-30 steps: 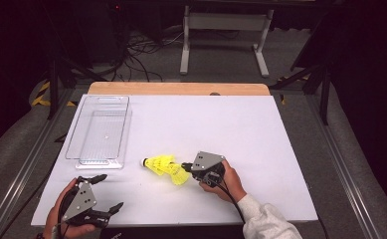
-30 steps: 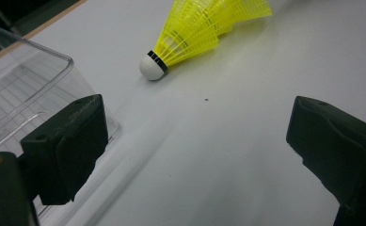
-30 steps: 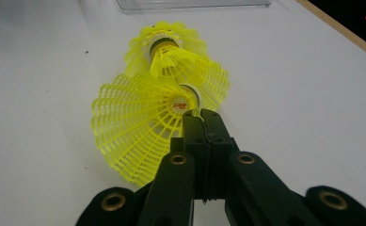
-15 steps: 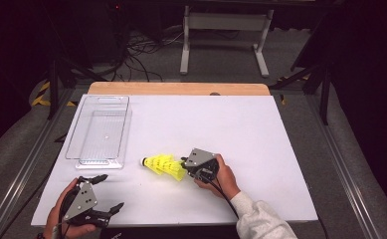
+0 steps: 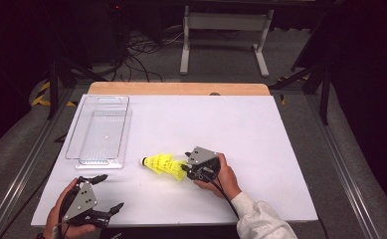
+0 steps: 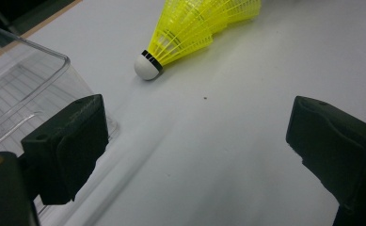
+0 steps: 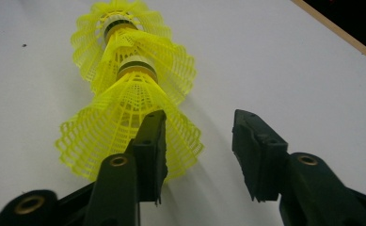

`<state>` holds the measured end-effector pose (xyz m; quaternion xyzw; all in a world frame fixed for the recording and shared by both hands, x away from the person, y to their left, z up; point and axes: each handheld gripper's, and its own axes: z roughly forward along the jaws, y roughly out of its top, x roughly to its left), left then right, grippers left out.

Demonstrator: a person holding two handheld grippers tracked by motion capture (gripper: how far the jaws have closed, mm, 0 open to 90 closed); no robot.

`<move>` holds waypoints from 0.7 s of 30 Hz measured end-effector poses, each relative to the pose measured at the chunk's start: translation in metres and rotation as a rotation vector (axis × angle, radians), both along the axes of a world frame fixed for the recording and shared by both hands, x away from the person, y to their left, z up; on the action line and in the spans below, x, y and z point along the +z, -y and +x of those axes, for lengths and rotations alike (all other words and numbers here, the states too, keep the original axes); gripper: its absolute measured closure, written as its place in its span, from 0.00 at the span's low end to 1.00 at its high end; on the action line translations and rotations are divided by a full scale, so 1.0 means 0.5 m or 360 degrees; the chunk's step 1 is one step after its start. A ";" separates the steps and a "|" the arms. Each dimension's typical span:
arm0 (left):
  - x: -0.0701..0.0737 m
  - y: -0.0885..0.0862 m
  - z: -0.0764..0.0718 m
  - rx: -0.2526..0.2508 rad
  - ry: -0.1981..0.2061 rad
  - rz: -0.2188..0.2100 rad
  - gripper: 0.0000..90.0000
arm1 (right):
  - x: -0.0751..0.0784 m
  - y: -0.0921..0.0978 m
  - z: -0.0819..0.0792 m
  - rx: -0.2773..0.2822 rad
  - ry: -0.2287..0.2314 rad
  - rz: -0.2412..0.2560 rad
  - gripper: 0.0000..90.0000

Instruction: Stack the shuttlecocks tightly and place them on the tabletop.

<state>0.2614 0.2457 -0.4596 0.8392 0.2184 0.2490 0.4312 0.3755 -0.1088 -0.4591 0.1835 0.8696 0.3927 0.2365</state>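
At a white table [image 5: 280, 149], a person's right gripper [image 5: 186, 169] sits at the flared end of a nested stack of yellow shuttlecocks [image 5: 163, 164], jaws parted, one jaw overlapping the rearmost skirt [image 7: 124, 136] in the right gripper view, nothing yet clamped. The stack lies on its side near the table's front middle, its long axis running left to right, the white cork tip [image 6: 145, 66] pointing left toward the clear plastic tray [image 5: 76, 149] just beyond. The grasp looks about to begin; closing squarely on the skirt seems next. The left gripper [image 5: 106, 191] waits spread and empty at the front left corner.
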 end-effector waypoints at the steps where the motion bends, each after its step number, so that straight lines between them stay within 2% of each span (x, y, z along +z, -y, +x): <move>1: 0.000 0.000 0.000 -0.0002 0.0003 0.0002 0.08 | 0.003 0.003 -0.002 -0.0007 0.0006 0.0005 0.58; 5: 0.001 -0.002 0.000 0.0000 0.0006 0.0003 0.08 | 0.014 0.018 -0.011 -0.0013 -0.0013 0.0015 0.52; 13: 0.002 -0.002 -0.002 0.0001 0.0009 0.0004 0.08 | 0.020 0.042 -0.044 0.0066 -0.0127 0.0036 0.51; 18: 0.003 -0.002 -0.003 0.0005 0.0011 0.0005 0.08 | 0.009 0.036 -0.063 0.0125 -0.0208 0.0000 0.53; 21: 0.003 0.000 -0.002 0.0001 0.0012 0.0006 0.08 | 0.003 0.027 -0.064 0.0152 -0.0216 -0.0027 0.58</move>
